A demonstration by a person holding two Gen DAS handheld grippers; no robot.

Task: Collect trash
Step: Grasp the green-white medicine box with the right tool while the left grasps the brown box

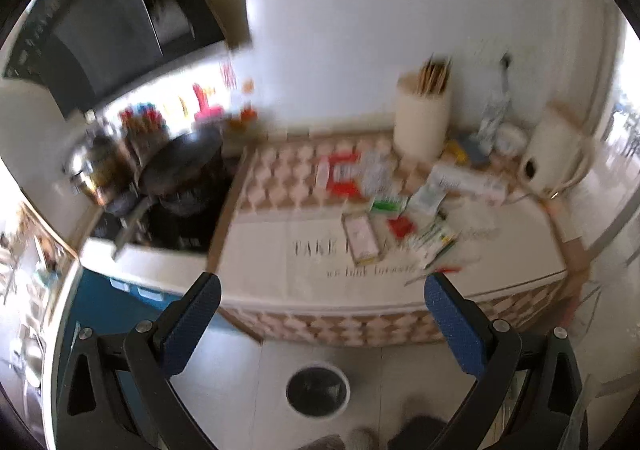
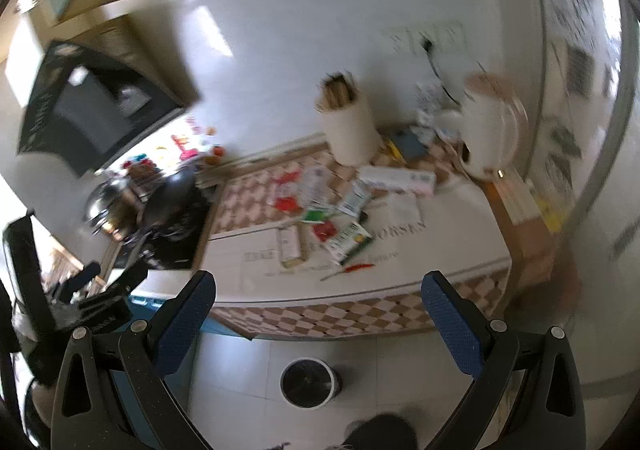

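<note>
Several wrappers and packets lie scattered on a counter covered with a white and checked cloth (image 1: 280, 270) (image 2: 440, 270): a red wrapper (image 1: 401, 227) (image 2: 323, 231), a green one (image 1: 385, 206) (image 2: 316, 215), a flat pale box (image 1: 360, 238) (image 2: 289, 246), a green-white packet (image 2: 349, 242). A white bin with a black liner (image 1: 318, 390) (image 2: 308, 382) stands on the floor below the counter. My left gripper (image 1: 322, 314) is open and empty, in front of the counter edge. My right gripper (image 2: 318, 314) is open and empty too. The left gripper body shows at the left of the right wrist view (image 2: 92, 302).
A cream utensil holder (image 1: 422, 122) (image 2: 352, 130) and a white kettle (image 1: 552, 154) (image 2: 488, 138) stand at the back of the counter. A stove with a black wok (image 1: 184, 166) (image 2: 172, 194) and a steel pot (image 1: 94, 166) is to the left. A black hood (image 1: 104, 30) hangs above.
</note>
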